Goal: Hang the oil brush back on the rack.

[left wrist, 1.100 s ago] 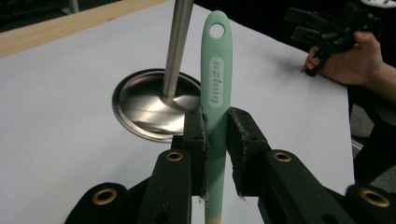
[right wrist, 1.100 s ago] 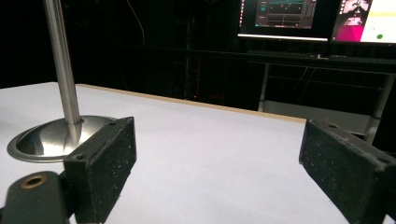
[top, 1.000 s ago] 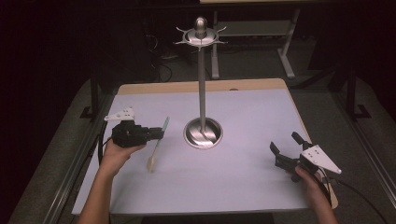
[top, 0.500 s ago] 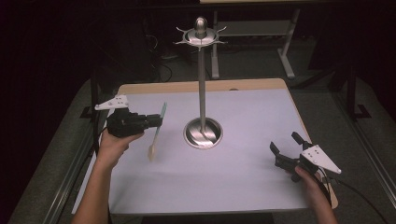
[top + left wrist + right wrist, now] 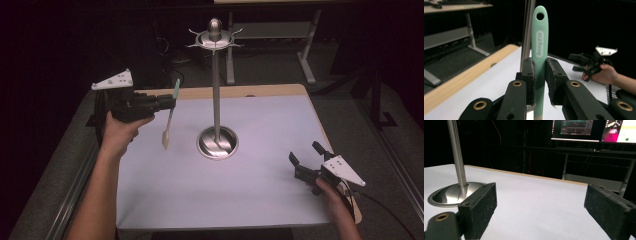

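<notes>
One spatula (image 5: 169,116) is being held upright in the air above the left part of the table (image 5: 260,200), clamped by its mint-green handle between the jaws of the left gripper (image 5: 170,102). Its pale blade is being hung downward, clear of the white tabletop, while the handle's end with one round hole is being pointed up. In the left gripper view, the spatula (image 5: 539,57) is being pressed from both sides by the two black pads (image 5: 529,77), and one lettered label is being shown on the handle. The left gripper is being carried level by one hand (image 5: 119,134), with its jaws turned toward the middle of the table.

Just right of the spatula, one metal stand (image 5: 216,100) is being seen, made of one tall thin pole on one round dished base, with one crown of small hooks and one knob at the top. The spatula and the stand are being kept near each other but apart.

Farther right, near the table's front right corner, the right gripper (image 5: 305,159) is being held low over the surface with its jaws spread wide and nothing between them. In the right gripper view, the two pads (image 5: 480,202) are being shown well apart, with the stand's base (image 5: 449,193) at the left. Two lit screens (image 5: 574,130) are being seen in the dark background.
</notes>
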Action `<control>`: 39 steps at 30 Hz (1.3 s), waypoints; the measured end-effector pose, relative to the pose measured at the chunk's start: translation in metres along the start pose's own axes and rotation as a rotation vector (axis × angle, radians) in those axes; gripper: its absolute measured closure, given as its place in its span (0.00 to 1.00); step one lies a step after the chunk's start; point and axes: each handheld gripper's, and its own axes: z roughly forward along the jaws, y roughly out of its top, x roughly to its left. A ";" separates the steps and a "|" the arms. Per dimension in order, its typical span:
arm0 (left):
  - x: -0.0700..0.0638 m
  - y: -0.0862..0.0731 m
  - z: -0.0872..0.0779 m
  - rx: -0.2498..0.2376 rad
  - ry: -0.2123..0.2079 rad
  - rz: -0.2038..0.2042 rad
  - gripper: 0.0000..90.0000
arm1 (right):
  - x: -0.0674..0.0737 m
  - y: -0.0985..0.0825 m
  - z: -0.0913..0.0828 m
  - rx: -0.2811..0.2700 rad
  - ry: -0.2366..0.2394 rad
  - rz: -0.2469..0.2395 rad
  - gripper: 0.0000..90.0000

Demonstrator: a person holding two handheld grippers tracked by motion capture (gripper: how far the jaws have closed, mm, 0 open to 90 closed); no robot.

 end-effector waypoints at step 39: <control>0.011 0.066 0.015 -0.073 -0.045 0.048 0.86 | 0.000 0.000 0.000 -0.001 0.000 0.004 0.12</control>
